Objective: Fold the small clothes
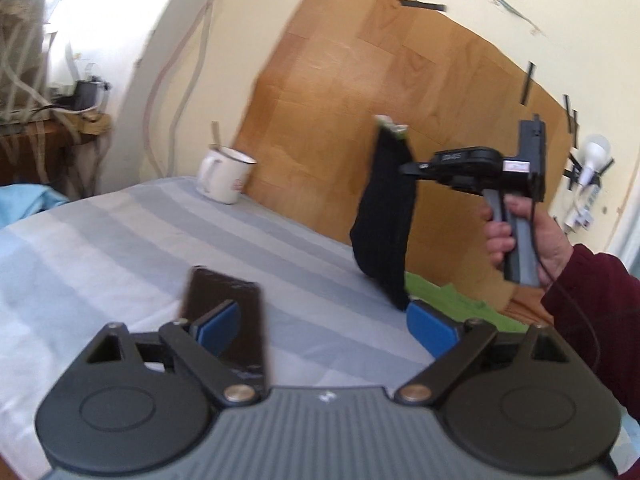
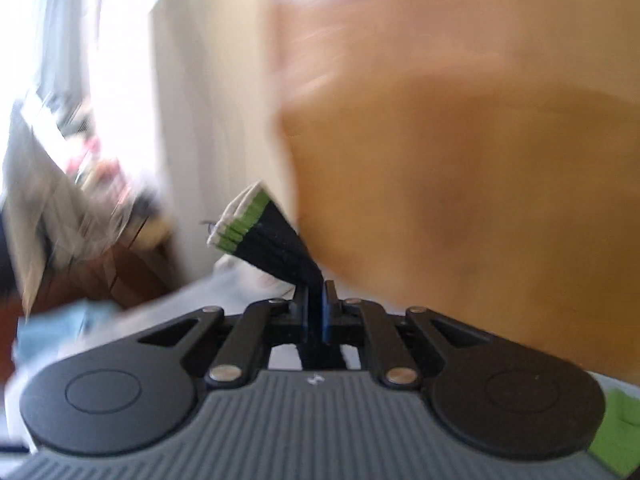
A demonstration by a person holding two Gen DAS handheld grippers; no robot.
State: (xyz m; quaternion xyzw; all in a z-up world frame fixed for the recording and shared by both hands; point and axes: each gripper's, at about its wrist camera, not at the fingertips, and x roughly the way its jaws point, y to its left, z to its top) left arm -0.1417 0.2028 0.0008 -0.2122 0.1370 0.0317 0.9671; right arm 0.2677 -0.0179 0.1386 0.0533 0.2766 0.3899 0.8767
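Pick-up step in hand: right tongs (image 2: 318, 300) clamped on a black sock (image 1: 386, 216) hanging above the bed's (image 1: 120, 232) far edge, left tongs (image 1: 324, 320) apart and empty; next, lay it flat for folding.

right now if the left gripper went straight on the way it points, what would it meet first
Probably the striped bedsheet: the left gripper is open and tilts slightly down at it. The hanging black sock is off to the right, though depth is unclear.

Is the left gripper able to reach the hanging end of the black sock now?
Probably yes. The left gripper is open, and the black sock hangs from the right gripper just beyond its right pad, with nothing between them.
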